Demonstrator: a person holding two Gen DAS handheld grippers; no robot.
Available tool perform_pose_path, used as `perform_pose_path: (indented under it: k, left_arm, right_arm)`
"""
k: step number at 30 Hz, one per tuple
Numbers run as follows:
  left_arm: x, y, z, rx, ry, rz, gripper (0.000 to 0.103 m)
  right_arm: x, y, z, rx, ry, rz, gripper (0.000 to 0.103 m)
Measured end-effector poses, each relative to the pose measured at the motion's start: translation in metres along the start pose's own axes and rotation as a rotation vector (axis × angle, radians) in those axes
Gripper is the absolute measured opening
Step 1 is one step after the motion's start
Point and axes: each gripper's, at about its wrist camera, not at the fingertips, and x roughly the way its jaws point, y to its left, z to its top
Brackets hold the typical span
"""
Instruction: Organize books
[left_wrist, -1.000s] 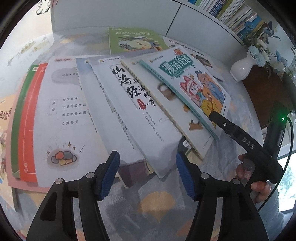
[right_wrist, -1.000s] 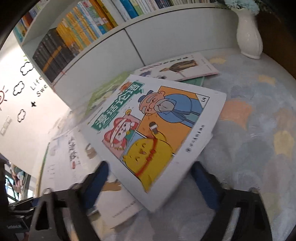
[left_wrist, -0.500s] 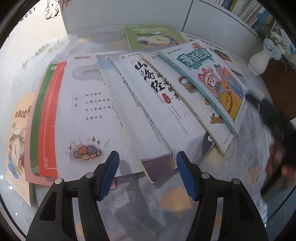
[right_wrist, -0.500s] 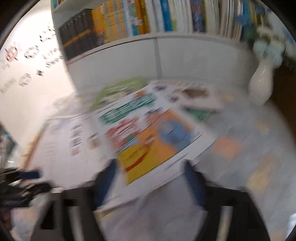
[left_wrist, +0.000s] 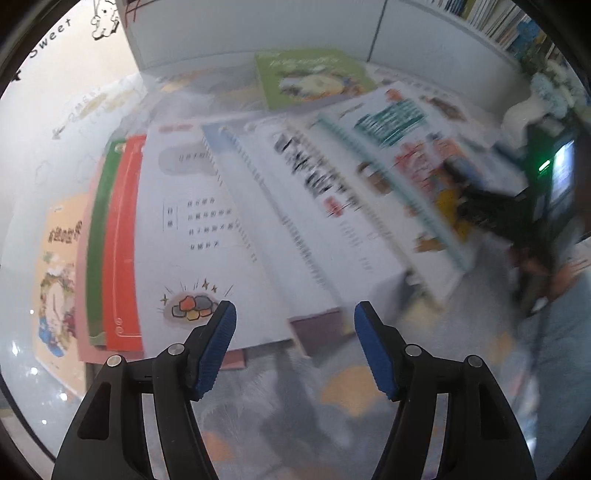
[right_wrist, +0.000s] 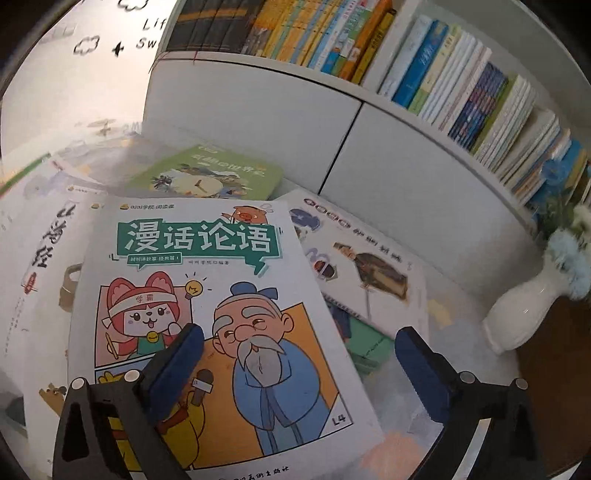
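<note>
Books fanned in an overlapping row on a patterned cloth (left_wrist: 354, 398), seen from both wrist cameras. Uppermost at the right end of the fan lies the comic-cover book (right_wrist: 207, 314), face up, resting partly on a white book with black brush lettering (right_wrist: 40, 251); a green-cover book (right_wrist: 207, 177) lies behind it near the white cabinet (right_wrist: 406, 173). The right gripper (right_wrist: 299, 354) hangs over the comic cover with its jaws opening to full spread; nothing is clamped, and one pad overlaps the cover in view while the other stands off past its right edge. The left gripper (left_wrist: 293, 347) hovers above the near edge of the fan, jaws parting slightly, about half open and empty. Step in hand, as judged: between release and the next pick-up. Next move probably calls for closing on a book's free edge. Long axis of the comic-cover book runs away from the right camera, title toward the cabinet, bottom edge nearest.
</note>
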Motion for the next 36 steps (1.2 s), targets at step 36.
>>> perform_pose_path:
  k: [36]
  left_arm:
    - [-0.205, 0.022, 0.005, -0.063, -0.636, 0.378, 0.07]
  right_arm:
    - [-0.022, 0.074, -0.011, 0.049, 0.038, 0.329, 0.103]
